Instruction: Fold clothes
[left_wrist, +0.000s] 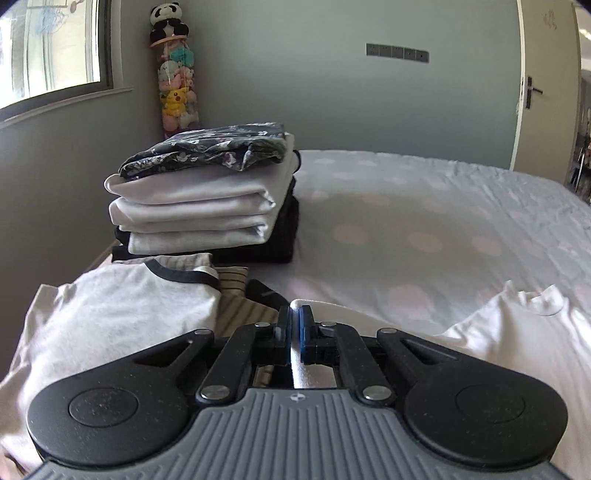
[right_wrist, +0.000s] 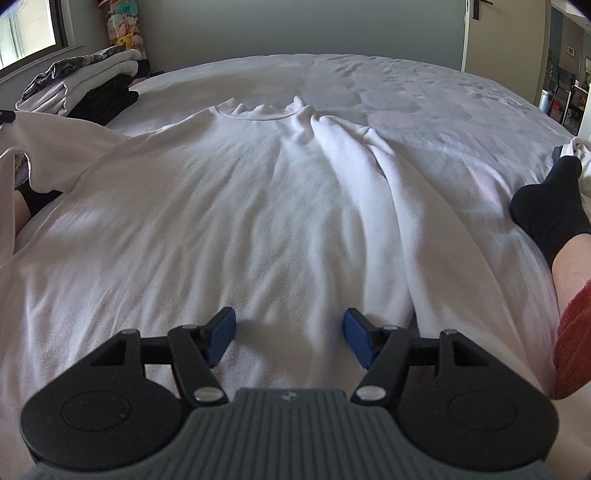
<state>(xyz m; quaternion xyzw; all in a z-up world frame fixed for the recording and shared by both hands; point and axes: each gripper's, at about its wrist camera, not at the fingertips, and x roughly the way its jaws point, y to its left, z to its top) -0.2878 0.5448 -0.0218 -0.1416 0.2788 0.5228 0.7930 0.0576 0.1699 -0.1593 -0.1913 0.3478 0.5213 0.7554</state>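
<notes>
Left jaws pinching white fabric, right jaws spread over the sweatshirt

The left gripper (left_wrist: 294, 334) has its jaws pressed together on a thin fold of the white sweatshirt (right_wrist: 229, 206); the right gripper (right_wrist: 289, 338) hangs with jaws apart just above its hem, holding nothing. The garment lies flat on the bed (right_wrist: 424, 96), collar farthest from the jaws. Carry the pinched edge across evenly, taut, while the right pins the hem. The folded stack (left_wrist: 199, 199) sits ahead to the left.

One white sweatshirt (right_wrist: 240, 206) spread flat; one stack of folded clothes (left_wrist: 207, 195); two tongs.
</notes>
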